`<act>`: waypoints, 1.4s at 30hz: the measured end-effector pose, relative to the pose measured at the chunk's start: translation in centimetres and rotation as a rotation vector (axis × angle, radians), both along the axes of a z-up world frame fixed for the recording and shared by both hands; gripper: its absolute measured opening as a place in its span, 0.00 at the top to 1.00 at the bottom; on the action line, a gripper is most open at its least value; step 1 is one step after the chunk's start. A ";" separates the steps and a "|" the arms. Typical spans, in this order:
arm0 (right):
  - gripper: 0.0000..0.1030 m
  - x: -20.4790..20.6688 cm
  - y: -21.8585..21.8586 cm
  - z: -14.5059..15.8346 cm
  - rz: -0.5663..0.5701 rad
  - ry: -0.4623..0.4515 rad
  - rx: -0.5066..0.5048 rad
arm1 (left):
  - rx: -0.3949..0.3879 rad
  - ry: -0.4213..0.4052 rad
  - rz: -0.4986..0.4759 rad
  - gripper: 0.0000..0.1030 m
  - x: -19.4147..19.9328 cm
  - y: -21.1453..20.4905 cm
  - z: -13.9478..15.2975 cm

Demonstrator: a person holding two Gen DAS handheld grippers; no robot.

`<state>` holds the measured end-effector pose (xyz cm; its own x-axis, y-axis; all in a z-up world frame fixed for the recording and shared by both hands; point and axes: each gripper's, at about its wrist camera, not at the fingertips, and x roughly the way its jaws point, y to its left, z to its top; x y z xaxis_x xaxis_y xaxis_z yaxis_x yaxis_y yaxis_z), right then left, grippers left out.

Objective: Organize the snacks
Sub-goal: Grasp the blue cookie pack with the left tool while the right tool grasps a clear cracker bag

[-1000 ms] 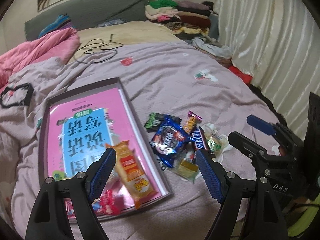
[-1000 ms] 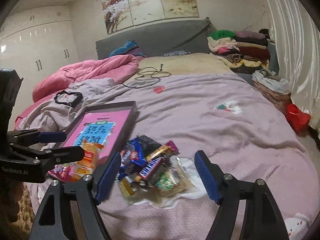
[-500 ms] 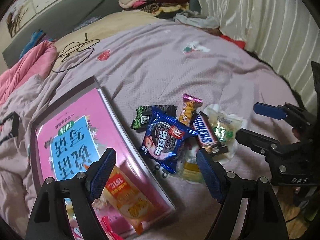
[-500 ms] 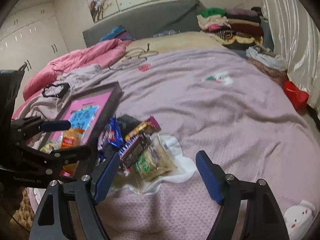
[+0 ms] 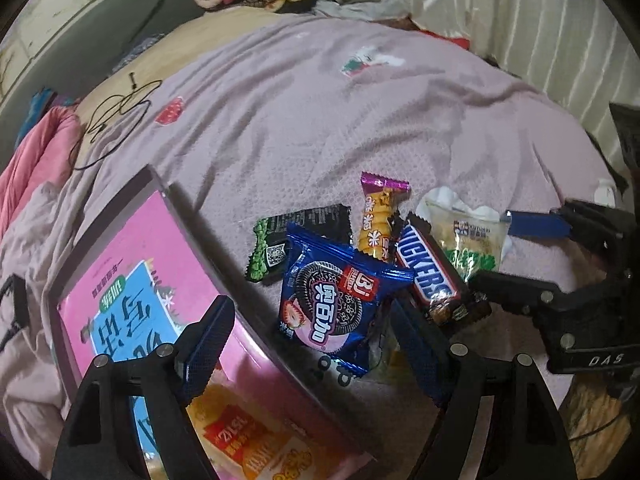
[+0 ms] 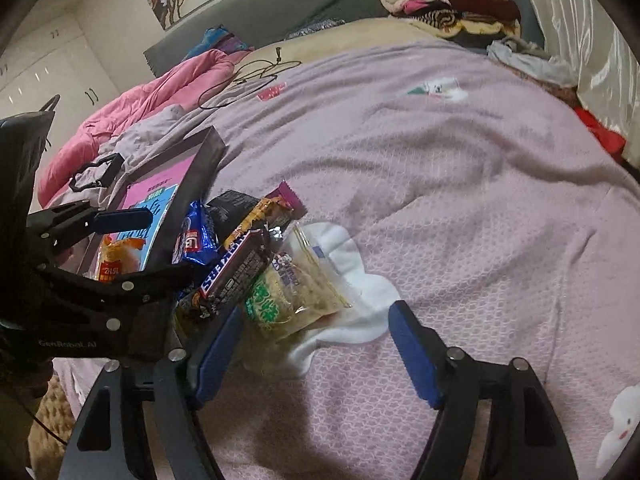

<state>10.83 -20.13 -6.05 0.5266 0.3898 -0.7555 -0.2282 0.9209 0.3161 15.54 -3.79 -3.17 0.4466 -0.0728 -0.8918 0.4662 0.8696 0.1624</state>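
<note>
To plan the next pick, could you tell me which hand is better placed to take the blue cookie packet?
Left, probably. The left tongs are open with the blue cookie packet right between their fingers. The right tongs frame the clear cracker bag instead.

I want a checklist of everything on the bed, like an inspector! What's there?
Surface: lilac bedspread, wrinkled.
Job's things: snack pile beside the tray: blue cookie pack on top, chocolate bar, yellow wafer, black pea packet, clear cracker bag. Tray holds a pink book and an orange snack packet.
Clutter: folded clothes, pink quilt.
Grippers: left tongs open over the cookie pack; right tongs open, just been closing, by the cracker bag.
Cables: black cord near the pillow end.
Surroundings: curtain, wardrobe.
</note>
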 end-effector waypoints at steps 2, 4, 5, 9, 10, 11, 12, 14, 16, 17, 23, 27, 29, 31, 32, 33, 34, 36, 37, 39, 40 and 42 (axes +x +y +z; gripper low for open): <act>0.36 0.0 0.0 0.0 0.007 -0.007 0.017 | 0.013 0.006 -0.015 0.24 0.3 -0.2 -0.2; 0.44 0.1 0.2 0.0 0.020 -0.012 0.029 | 0.007 0.014 -0.026 0.25 0.5 -0.2 -0.3; 0.46 0.1 0.4 0.0 0.028 -0.016 0.032 | 0.007 0.011 -0.031 0.25 0.6 -0.3 -0.3; 0.51 0.4 1.3 -0.2 0.065 -0.017 0.047 | 0.003 0.016 -0.048 0.25 1.1 -0.5 -0.5; 0.52 0.4 1.6 -0.3 0.071 -0.018 0.043 | 0.004 0.019 -0.046 0.26 1.3 -0.5 -0.6; 0.52 0.5 1.8 -0.4 0.072 -0.020 0.036 | -0.002 0.021 -0.044 0.27 1.4 -0.5 -0.7; 0.52 0.6 1.9 -0.5 0.073 -0.021 0.030 | -0.014 0.026 -0.038 0.28 1.7 -0.3 -0.7; 0.53 0.8 2.1 -0.6 0.074 -0.025 0.031 | -0.034 0.034 -0.028 0.29 2.0 -0.2 -0.8; 0.60 1.0 2.1 -0.6 0.081 -0.028 0.044 | -0.051 0.044 -0.025 0.30 2.3 -0.1 -0.9; 0.61 1.1 2.1 -0.5 0.082 -0.031 0.045 | -0.056 0.047 -0.026 0.30 2.3 -0.1 -1.0; 0.65 1.1 1.5 0.4 0.053 -0.089 0.039 | -0.124 0.087 -0.019 0.39 2.7 -0.3 -1.6; 0.68 1.4 0.6 0.9 0.020 -0.104 0.050 | -0.137 0.079 -0.006 0.43 2.5 -0.6 -1.7; 0.68 1.4 0.5 0.9 0.014 -0.103 0.056 | -0.148 0.081 0.009 0.46 2.4 -0.6 -1.7; 0.68 1.6 0.5 1.0 0.013 -0.105 0.062 | -0.163 0.074 0.018 0.47 2.2 -0.4 -1.4; 0.68 1.5 0.5 1.1 0.014 -0.107 0.064 | -0.171 0.072 0.022 0.48 2.0 -0.3 -1.3; 0.69 1.5 0.5 1.1 0.014 -0.111 0.066 | -0.181 0.066 0.027 0.48 1.7 -0.3 -1.1; 0.69 1.4 0.5 1.2 0.012 -0.117 0.067 | -0.190 0.059 0.031 0.48 1.4 -0.2 -0.9; 0.69 1.3 0.1 1.4 0.006 -0.126 0.072 | -0.208 0.046 0.044 0.49 1.0 0.0 -0.5; 0.69 1.2 0.0 1.6 0.001 -0.133 0.075 | -0.222 0.043 0.053 0.49 0.7 0.1 -0.2; 0.70 1.2 -0.3 1.7 -0.007 -0.140 0.081 | -0.236 0.029 0.077 0.49 0.2 0.4 0.3; 0.70 1.1 -0.4 1.8 -0.009 -0.141 0.089 | -0.243 0.023 0.083 0.49 0.0 0.5 0.5; 0.70 1.1 -0.6 2.0 -0.012 -0.149 0.096 | -0.259 0.010 0.095 0.49 -0.4 0.7 1.0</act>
<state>11.89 -20.74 -4.07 0.6351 0.4493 -0.6283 -0.2683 0.8911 0.3661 15.12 -3.10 -2.14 0.4533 -0.2571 -0.8535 0.3809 0.9215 -0.0753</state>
